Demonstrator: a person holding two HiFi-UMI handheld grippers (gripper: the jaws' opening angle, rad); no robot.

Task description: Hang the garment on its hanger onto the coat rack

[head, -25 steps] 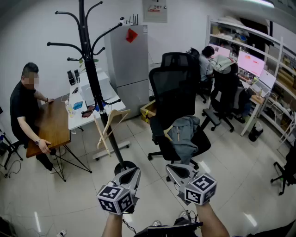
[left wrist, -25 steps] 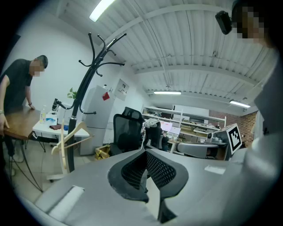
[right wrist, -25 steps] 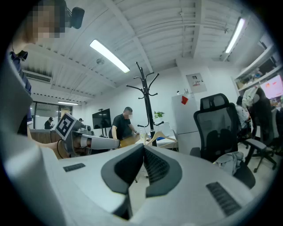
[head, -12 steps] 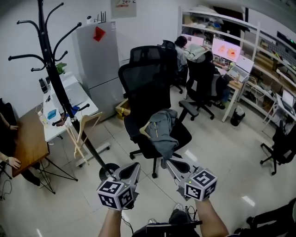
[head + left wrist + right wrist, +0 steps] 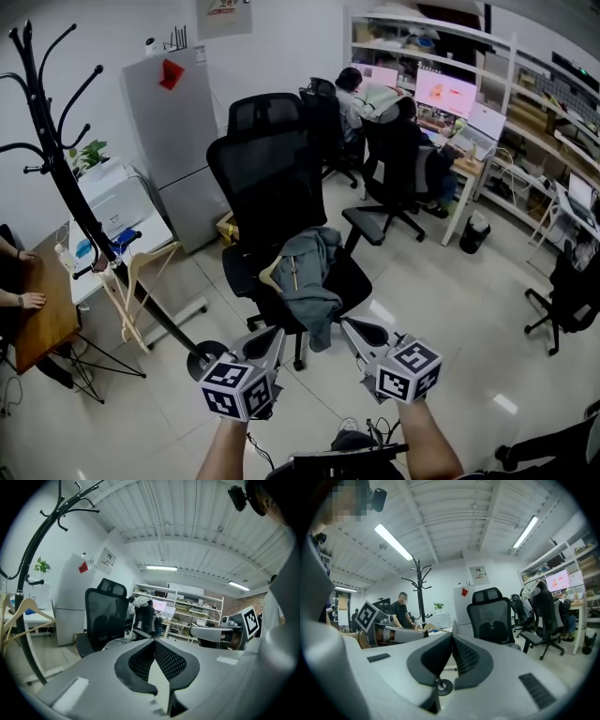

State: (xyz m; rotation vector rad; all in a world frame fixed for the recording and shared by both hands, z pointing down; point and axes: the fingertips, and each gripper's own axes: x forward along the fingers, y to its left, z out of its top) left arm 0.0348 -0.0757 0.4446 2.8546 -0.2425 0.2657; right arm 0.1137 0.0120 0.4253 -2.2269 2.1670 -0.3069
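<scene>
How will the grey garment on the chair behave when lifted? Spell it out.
The garment lies crumpled and drapes over the seat edge, so it will probably hang limp and swing. Its wooden hanger looks rigid, likely the firmer place to grip. The chair has a base that looks wheeled, so tugging may roll it.

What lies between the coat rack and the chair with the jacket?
In the head view, wooden hangers hang beside the coat rack; from them, bare floor tiles reach to the chair.
</scene>
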